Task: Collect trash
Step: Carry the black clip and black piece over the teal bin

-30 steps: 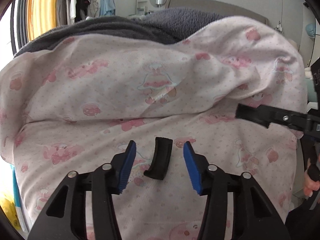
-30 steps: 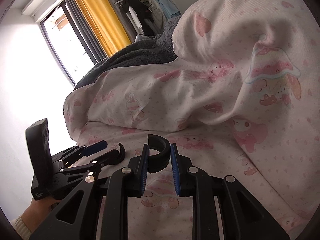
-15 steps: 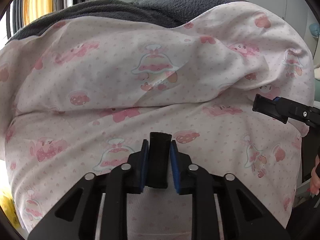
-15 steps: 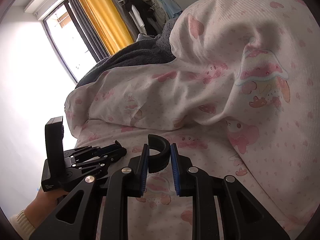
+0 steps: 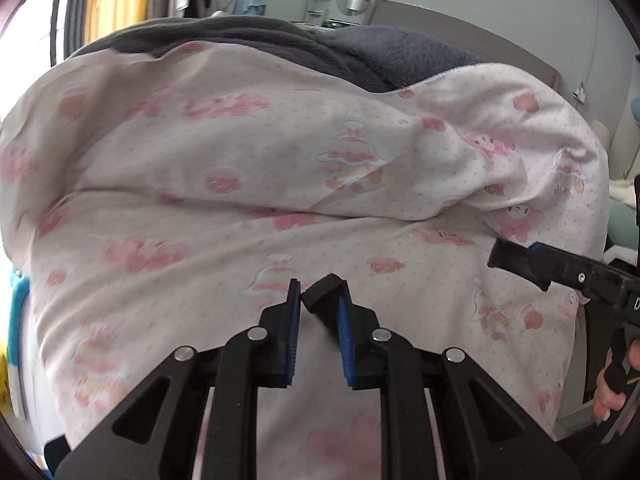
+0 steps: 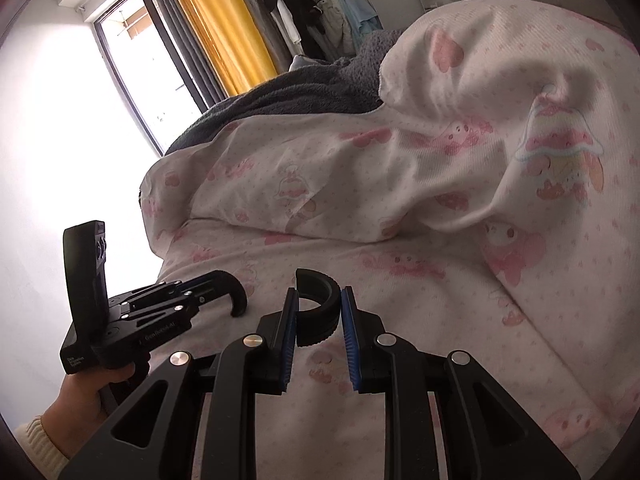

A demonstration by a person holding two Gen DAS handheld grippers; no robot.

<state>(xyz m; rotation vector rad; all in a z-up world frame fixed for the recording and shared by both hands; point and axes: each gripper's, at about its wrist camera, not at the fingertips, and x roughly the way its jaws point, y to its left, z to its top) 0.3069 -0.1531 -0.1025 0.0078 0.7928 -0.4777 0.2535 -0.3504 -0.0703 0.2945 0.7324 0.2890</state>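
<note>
Left tool (image 5: 318,304) clamps black piece (image 5: 323,294); right tool (image 6: 319,312) clamps curved clip (image 6: 316,312); quilt (image 5: 320,168) behind.

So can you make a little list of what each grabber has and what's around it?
left gripper: shut on a curved black piece, which sits tilted between the pads
right gripper: shut on a black half-ring, open side up
surface: pink cartoon-print quilt, rumpled
behind quilt: grey blanket
left of bed: window with yellow curtain
both pieces: lifted off the quilt, as far as I can tell
</note>
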